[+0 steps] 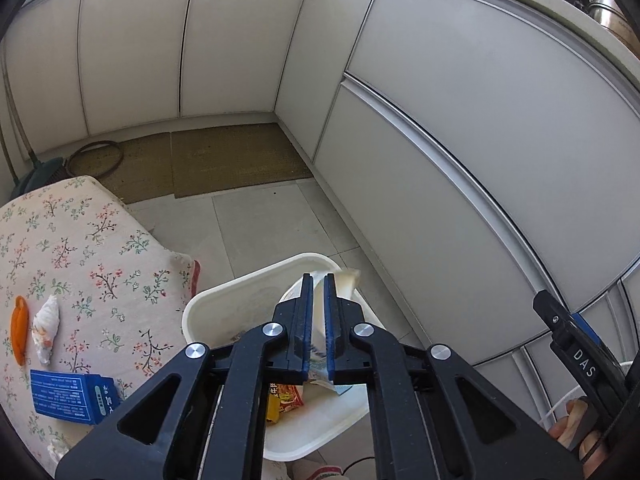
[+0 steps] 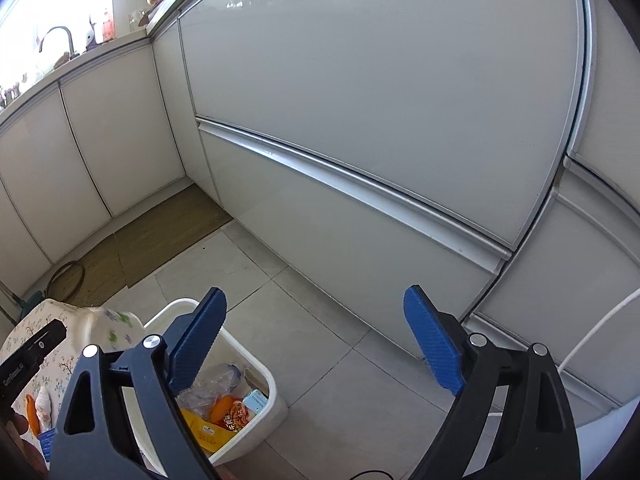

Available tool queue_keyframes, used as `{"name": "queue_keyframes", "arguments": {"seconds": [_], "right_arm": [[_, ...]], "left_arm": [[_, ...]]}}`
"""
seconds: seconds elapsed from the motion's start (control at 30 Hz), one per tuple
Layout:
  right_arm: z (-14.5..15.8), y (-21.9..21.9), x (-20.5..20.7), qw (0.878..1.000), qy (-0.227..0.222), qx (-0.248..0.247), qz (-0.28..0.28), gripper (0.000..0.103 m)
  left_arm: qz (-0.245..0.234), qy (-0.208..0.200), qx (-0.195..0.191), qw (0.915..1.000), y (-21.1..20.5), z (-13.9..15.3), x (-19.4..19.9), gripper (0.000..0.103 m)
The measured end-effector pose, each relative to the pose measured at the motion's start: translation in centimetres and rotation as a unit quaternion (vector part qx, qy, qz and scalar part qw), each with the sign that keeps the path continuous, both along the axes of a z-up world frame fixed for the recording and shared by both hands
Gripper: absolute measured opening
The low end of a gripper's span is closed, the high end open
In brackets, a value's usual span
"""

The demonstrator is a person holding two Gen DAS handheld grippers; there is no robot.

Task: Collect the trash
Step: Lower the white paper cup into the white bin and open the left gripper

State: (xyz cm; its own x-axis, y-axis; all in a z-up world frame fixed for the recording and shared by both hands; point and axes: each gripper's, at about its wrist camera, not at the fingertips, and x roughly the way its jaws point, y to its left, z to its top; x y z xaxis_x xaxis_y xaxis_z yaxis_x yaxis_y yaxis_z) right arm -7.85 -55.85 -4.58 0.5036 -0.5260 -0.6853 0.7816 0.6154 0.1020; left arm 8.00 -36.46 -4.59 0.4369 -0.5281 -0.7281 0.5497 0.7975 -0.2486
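The left gripper (image 1: pixel 318 320) is clamped on a crumpled white wrapper (image 1: pixel 344 280), its blue-edged fingers (image 1: pixel 307 312) pressed against the paper from both sides, directly above the white plastic bin (image 1: pixel 224 300) that stands on the grey tiled floor (image 1: pixel 256 224). Under the jaws, inside the bin, lies a red-and-orange snack packet (image 1: pixel 289 398) with printing too small to read.

The right gripper (image 2: pixel 320 344) hangs wide apart and holds nothing; its ribbed blue pads (image 2: pixel 430 340) frame bare floor tiles beside the bin (image 2: pixel 268 388). From this side the bin shows a clear plastic bag (image 2: pixel 216 380), an orange scrap (image 2: pixel 221 408), a yellow packet (image 2: pixel 204 432), a pale blue carton (image 2: pixel 255 402) and the red packet (image 2: pixel 236 420) (its Chinese characters cannot be made out).

More rubbish waits on the floral tablecloth (image 1: pixel 80 248) left of the bin — an orange peel (image 1: pixel 19 332), a crumpled tissue (image 1: pixel 46 332) just beside it, and a blue box (image 1: pixel 74 396) with white Chinese print that is illegible at this size. In the left wrist view the right gripper's black body at the right edge carries the letters "DAS" (image 1: pixel 584 362). In the right wrist view, the left gripper's body bears a small white label that is too blurred to read.

White cabinet doors (image 2: pixel 380 100) line the walls, with a brown mat (image 1: pixel 236 160) at their foot.
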Motion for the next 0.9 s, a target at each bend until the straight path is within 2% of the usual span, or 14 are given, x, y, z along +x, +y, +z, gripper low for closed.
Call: {"name": "queue_keyframes", "arguments": {"seconds": [0.03,0.07,0.1,0.23,0.5,0.8,0.9], "right_arm": [[0.0,0.0,-0.1,1.0,0.0,-0.001,0.0,0.088],[0.1,0.0,-0.1,1.0,0.0,-0.002,0.001,0.088],[0.2,0.1,0.0,1.0,0.0,-0.003,0.002,0.088],[0.4,0.8,0.2,1.0,-0.002,-0.011,0.008,0.089],[0.6,3.2,1.4,0.999,0.005,-0.027,0.035,0.089],[0.8,8.0,3.3,0.995,0.008,-0.06,0.078,0.095],[0.8,10.0,4.1,0.992,0.01,-0.072,0.099,0.096]], "left_arm": [[0.001,0.0,0.003,1.0,0.0,-0.1,0.0,0.02],[0.003,-0.001,0.006,1.0,0.1,-0.2,0.0,0.031],[0.005,-0.002,0.007,1.0,0.2,-0.2,0.0,0.034],[0.012,0.0,0.014,0.9998,0.8,-0.3,-0.1,0.038],[0.052,-0.021,0.032,0.9979,3.7,-0.1,-0.2,0.076],[0.106,-0.051,0.046,0.992,8.6,0.3,-0.3,0.079],[0.122,-0.057,0.045,0.9899,10.5,0.6,-0.3,0.083]]}}
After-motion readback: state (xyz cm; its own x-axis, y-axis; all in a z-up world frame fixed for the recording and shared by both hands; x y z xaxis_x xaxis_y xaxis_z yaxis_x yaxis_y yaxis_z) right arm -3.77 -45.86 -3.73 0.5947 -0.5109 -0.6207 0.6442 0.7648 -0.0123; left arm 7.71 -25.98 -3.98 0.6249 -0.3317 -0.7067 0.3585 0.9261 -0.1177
